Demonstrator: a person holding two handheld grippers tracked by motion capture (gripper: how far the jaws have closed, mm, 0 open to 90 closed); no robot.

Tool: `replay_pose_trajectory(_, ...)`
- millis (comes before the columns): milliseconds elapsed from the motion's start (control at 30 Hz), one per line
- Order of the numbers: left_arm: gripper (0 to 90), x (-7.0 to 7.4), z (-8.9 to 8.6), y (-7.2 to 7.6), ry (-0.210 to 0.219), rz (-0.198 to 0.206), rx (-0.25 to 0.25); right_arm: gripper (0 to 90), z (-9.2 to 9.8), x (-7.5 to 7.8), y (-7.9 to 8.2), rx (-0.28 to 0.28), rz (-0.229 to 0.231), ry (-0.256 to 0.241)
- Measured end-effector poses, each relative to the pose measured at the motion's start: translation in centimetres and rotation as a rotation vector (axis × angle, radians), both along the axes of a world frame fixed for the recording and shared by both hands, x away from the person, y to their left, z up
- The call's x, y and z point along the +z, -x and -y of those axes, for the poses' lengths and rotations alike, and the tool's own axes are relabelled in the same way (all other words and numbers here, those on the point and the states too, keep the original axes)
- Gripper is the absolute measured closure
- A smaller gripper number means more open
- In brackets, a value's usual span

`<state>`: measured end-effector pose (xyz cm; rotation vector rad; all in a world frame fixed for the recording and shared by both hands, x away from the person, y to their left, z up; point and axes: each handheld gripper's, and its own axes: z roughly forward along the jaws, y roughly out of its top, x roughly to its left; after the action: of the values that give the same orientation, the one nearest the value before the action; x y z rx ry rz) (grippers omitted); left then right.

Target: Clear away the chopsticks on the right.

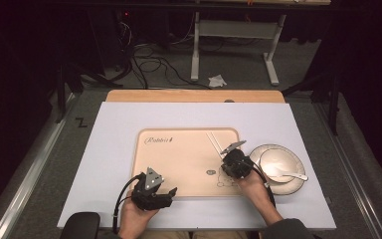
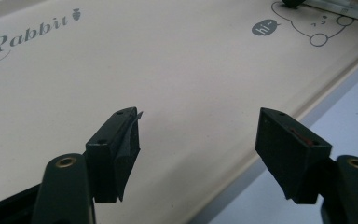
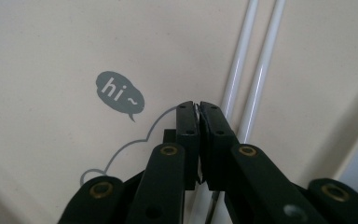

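- Looks like table-setting work: the right gripper (image 1: 230, 160) sits over the right side of the beige "Rabbit" placemat (image 1: 179, 159), right by the pair of white chopsticks (image 1: 214, 144).
- In the right gripper view its jaws are pressed together at the tips. The chopsticks (image 3: 247, 88) run up past them on the right and also pass underneath, so I honestly can't tell if anything is pinched or if the jaws are just closed above them.
- The left gripper (image 1: 163, 195) hangs at the mat's near edge, jaws wide apart and empty.
- My guess at the step: placing or straightening the chopsticks on the mat. Next move probably needs the jaws opened and lifted clear without nudging the sticks out of parallel.
- Count: two chopsticks, one placemat, one white bowl (image 1: 277, 169) just off the mat's right edge, and one white ceramic spoon (image 1: 287, 174) lying in it.
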<state>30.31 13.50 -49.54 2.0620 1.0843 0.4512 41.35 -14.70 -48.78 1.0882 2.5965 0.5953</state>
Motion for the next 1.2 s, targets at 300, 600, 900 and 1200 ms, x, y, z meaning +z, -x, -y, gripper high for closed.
replay_pose_trajectory(300,31.0,0.0,0.0,0.0,-0.008,0.004,0.003,87.8,0.2,0.1,-0.1,-0.004,-0.007,0.002)
replay_pose_trajectory(600,30.7,-0.2,0.0,-0.1,-0.007,0.000,-0.001,84.3,0.3,0.4,0.0,0.004,0.005,-0.004)
replay_pose_trajectory(900,30.7,-0.1,0.1,0.0,-0.012,0.006,-0.006,84.2,0.3,0.4,0.1,0.001,0.008,-0.004)
replay_pose_trajectory(1200,30.6,-0.1,0.1,0.0,-0.015,0.008,-0.007,80.4,0.6,1.0,0.4,0.024,0.019,-0.037)
